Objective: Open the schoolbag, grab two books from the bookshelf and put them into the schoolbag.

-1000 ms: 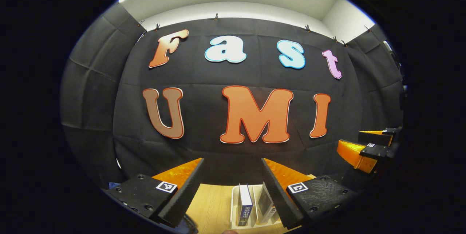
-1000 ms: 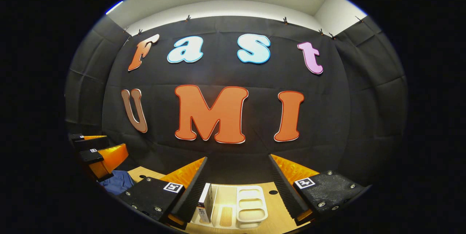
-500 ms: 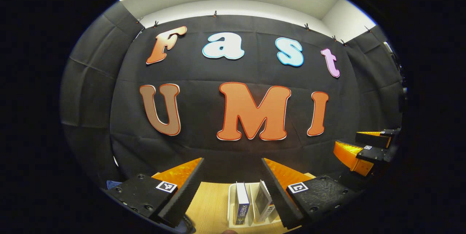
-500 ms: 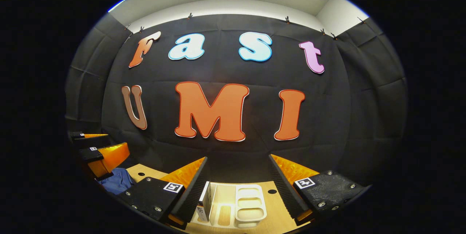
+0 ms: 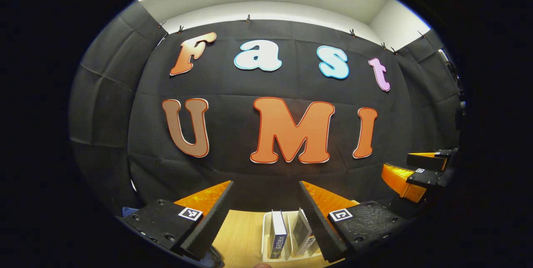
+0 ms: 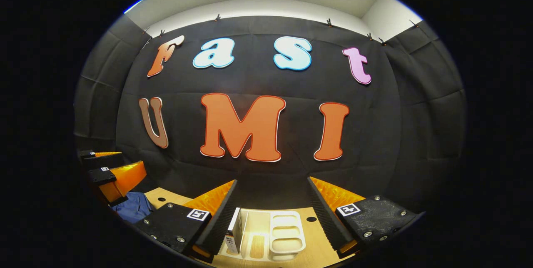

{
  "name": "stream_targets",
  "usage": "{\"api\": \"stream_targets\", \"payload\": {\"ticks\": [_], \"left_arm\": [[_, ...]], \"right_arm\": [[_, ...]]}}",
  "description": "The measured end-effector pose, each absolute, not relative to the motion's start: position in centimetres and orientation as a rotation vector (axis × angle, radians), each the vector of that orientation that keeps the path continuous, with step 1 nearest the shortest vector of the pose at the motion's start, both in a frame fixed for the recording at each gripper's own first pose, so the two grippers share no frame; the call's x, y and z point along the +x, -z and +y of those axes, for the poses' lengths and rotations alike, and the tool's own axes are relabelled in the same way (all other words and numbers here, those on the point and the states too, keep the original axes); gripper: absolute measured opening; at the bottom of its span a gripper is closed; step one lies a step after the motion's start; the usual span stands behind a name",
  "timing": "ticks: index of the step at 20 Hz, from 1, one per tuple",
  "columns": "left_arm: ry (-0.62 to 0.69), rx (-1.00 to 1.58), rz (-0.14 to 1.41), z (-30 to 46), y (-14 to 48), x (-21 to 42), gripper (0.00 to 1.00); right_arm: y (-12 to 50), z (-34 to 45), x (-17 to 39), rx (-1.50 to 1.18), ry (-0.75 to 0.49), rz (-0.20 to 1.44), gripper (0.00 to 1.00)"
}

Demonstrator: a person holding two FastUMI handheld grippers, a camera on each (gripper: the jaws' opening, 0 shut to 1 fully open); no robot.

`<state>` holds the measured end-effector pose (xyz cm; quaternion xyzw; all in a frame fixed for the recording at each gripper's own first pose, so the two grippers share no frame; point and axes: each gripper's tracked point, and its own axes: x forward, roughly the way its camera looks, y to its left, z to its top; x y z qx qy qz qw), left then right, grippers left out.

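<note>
Wooden table (image 5: pixel 243 234) lies below both my claws. My left gripper (image 5: pixel 266 191) is spread wide and grips nothing; just below and ahead of its tips two books (image 5: pixel 278 234) stand upright in the white bookshelf (image 5: pixel 265 239). My right gripper (image 6: pixel 272 189) is likewise spread; the bookshelf (image 6: pixel 287 234) sits between its fingers, and the blue schoolbag (image 6: pixel 132 207) lies to its left.

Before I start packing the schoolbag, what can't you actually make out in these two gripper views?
- Blue fabric schoolbag: right gripper view, mostly behind the left hand-held gripper; open or closed, cannot tell.
- Two upright books in the white plastic bookshelf rack: left gripper view, lower ends cut off by the edge.
- Book: right gripper view, partly behind a finger.
</note>
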<state>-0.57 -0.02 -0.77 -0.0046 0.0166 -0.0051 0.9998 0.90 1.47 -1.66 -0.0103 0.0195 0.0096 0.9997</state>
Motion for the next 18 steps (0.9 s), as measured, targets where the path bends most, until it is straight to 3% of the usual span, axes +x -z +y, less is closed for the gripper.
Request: {"api": "stream_targets", "payload": {"ticks": [18], "left_arm": [[-0.062,0.019,0.046,3.3,1.8,-1.1,0.92]], "right_arm": [[3.8,0.4,1.2,0.005,0.007,0.082,0.95]]}}
